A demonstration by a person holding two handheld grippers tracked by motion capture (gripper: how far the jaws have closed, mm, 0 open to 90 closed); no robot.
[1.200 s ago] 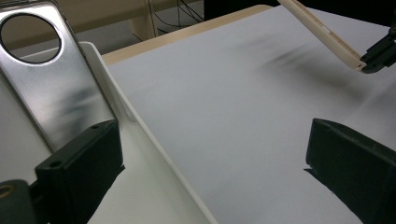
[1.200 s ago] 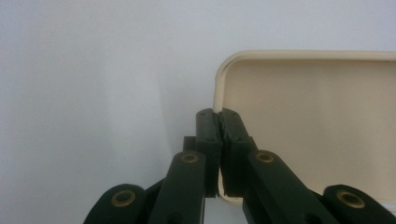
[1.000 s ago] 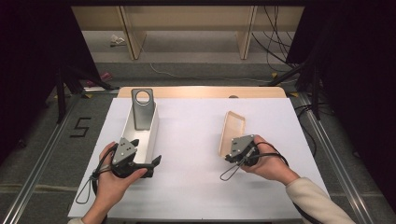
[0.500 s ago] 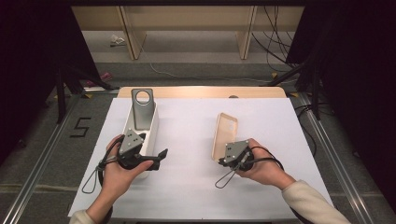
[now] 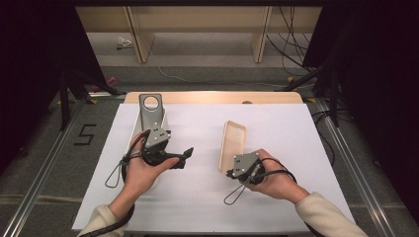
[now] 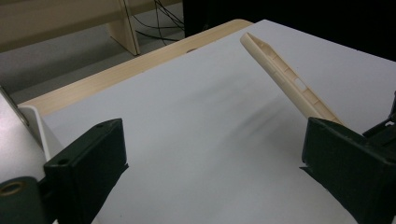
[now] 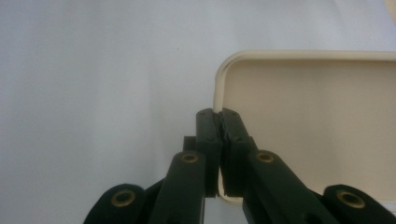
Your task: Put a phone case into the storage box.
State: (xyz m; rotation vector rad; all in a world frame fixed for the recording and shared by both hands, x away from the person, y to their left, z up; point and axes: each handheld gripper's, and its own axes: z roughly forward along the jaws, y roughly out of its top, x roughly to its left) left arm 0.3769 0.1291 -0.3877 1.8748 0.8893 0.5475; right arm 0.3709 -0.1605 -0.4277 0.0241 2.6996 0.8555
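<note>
Right gripper (image 7: 219,116): clamped on phone case (image 5: 232,145) rim.
Left gripper (image 6: 210,154): jaws wide, empty.
Risk: thin-rim grip may let case twist free.

A lab recording bench.
White-covered table (image 5: 296,148), dark curtains (image 5: 380,74), loose floor cables (image 5: 291,47), metal rails (image 5: 44,163).

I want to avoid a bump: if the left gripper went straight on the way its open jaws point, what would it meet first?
Probably the cream phone case held tilted in the right gripper. The left gripper points across the white sheet toward it, with bare sheet between; depth is hard to judge.
</note>
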